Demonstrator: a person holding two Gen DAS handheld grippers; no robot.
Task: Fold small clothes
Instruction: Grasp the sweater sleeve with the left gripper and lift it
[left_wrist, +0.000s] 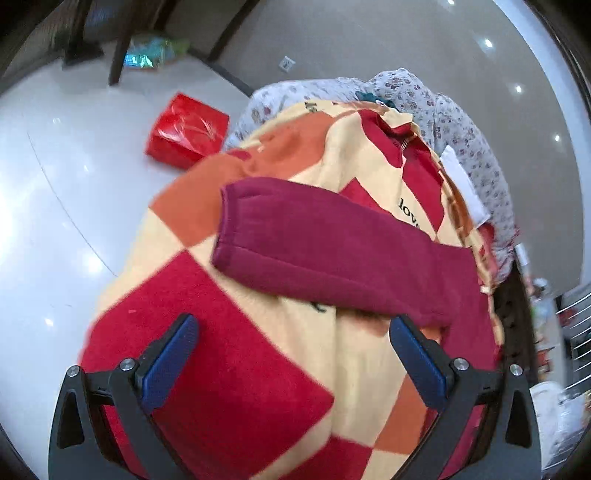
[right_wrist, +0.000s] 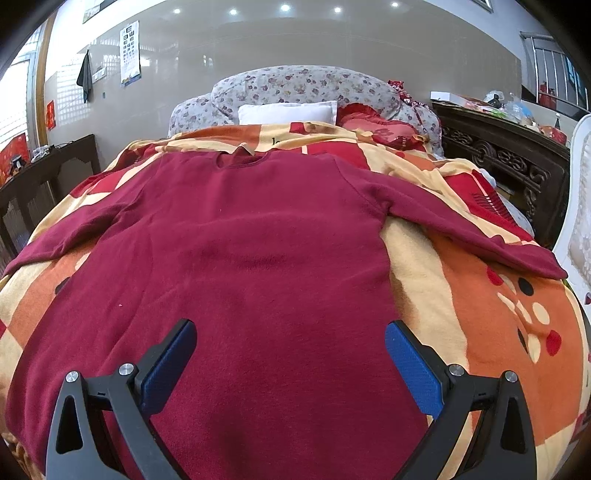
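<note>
A maroon long-sleeved sweater lies flat on a bed, neck far, both sleeves spread out to the sides. My right gripper is open and empty, hovering over the sweater's lower body. In the left wrist view one maroon sleeve lies across the checked blanket, cuff to the left. My left gripper is open and empty, just short of that sleeve, over the blanket.
The bed is covered by a red, orange and cream checked blanket. A white pillow and floral bedding lie at the head. Dark carved furniture stands right. A red box sits on the white floor left.
</note>
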